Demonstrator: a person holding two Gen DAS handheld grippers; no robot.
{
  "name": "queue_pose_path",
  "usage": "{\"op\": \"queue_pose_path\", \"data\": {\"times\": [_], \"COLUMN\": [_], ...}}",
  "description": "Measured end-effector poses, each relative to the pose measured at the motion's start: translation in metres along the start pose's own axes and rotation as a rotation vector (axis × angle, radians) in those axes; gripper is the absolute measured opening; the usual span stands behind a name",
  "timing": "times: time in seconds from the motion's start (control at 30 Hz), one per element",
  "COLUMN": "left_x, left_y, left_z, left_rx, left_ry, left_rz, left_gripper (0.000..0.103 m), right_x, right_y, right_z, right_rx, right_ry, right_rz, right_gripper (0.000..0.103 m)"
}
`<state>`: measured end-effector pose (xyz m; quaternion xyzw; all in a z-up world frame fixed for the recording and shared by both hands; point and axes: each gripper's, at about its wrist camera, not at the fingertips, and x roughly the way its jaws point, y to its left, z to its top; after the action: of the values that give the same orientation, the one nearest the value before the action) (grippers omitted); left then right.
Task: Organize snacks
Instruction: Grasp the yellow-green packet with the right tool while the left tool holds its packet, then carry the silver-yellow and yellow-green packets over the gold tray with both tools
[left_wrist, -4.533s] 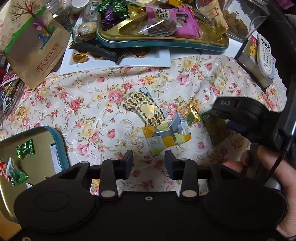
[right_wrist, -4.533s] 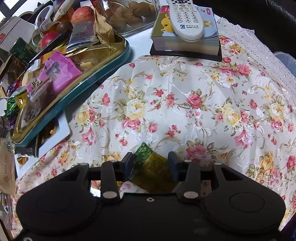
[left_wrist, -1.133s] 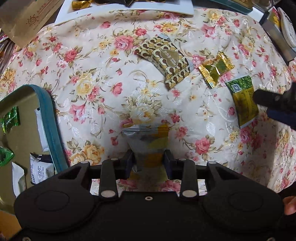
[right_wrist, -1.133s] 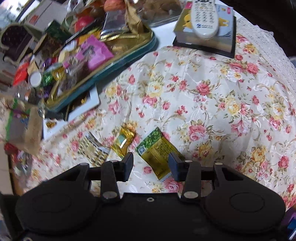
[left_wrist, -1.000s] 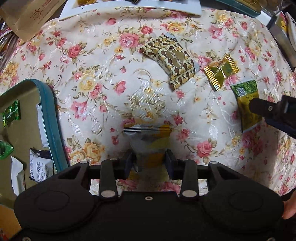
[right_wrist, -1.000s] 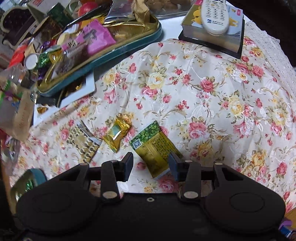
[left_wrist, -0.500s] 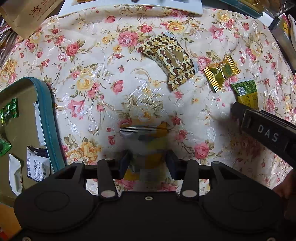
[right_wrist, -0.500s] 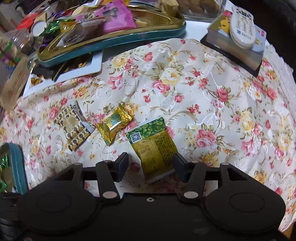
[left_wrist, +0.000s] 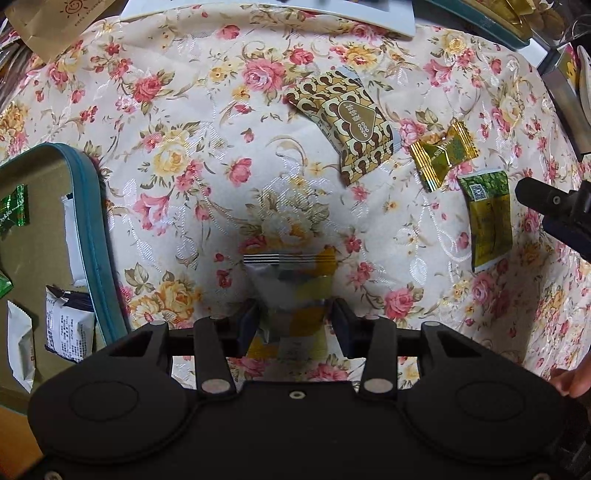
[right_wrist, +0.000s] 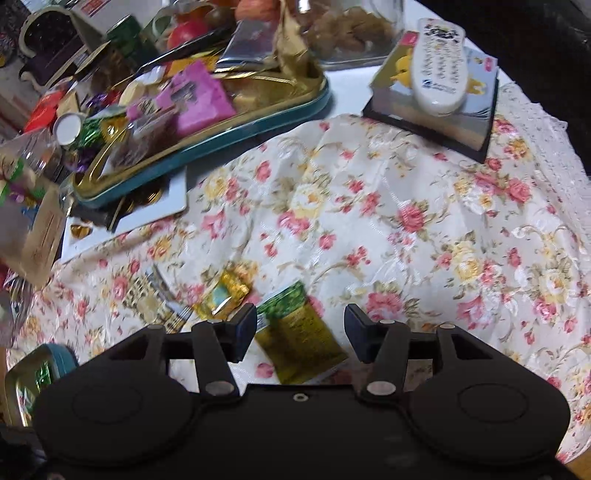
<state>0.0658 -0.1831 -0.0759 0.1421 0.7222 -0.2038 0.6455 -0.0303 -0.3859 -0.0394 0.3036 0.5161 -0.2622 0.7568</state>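
**Two grippers poised, two packets waiting on the cloth**

The left gripper (left_wrist: 294, 325) is hanging straight over the silver-and-yellow snack packet (left_wrist: 291, 284), which is lying flat on the floral tablecloth (left_wrist: 192, 155); its jaws have just been opening, pads clear of the foil. The right gripper (right_wrist: 300, 332) is straddling the green-and-yellow packet (right_wrist: 299, 332), jaws parted and just narrowing, not yet pressing. The risk, as I judge it: both packets are flat and slick, so closing pads could skid over them or pinch cloth instead. Outward now: the teal-rimmed tin (left_wrist: 86, 236) at left is holding white packets and green candies. The far gold tray (right_wrist: 207, 147) is brimming with pink and foil packets.
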Motion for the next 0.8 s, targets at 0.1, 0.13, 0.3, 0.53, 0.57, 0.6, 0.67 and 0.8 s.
{"op": "queue_pose_path", "data": {"times": [0.1,0.13,0.3,0.53,0.57,0.6,0.67,0.8], "left_x": [0.0,0.0,-0.001,-0.001,-0.001,-0.001,-0.001,-0.001], "left_y": [-0.001,-0.001,0.001,0.004,0.005,0.005,0.005,0.002], "left_z": [0.0,0.0,0.0,0.001,0.002,0.002,0.003,0.002], "left_rx": [0.006,0.004,0.001,-0.012,-0.017,-0.02,-0.023,-0.029], "left_ry": [0.001,0.001,-0.007,-0.002,0.0,0.0,-0.002,-0.009], "left_rz": [-0.003,-0.006,-0.003,-0.007,-0.009,-0.009,-0.005,0.006], "left_gripper": [0.05,0.05,0.048,0.046,0.046,0.045,0.045,0.041], "right_x": [0.003,0.005,0.012,0.028,0.031,0.031,0.031,0.031], "right_y": [-0.003,-0.001,0.021,0.034,0.032,0.031,0.029,0.028], "right_z": [0.0,-0.001,-0.019,-0.03,-0.03,-0.03,-0.03,-0.029], "right_rx": [0.008,-0.004,-0.114,-0.228,-0.225,-0.223,-0.218,-0.188], "right_ry": [0.008,0.02,0.027,0.026,0.026,0.017,0.02,0.013], "right_rz": [-0.008,-0.005,-0.001,-0.072,-0.07,-0.066,-0.062,-0.068], "right_gripper": [0.056,0.056,0.056,0.056,0.058,0.057,0.057,0.05]}}
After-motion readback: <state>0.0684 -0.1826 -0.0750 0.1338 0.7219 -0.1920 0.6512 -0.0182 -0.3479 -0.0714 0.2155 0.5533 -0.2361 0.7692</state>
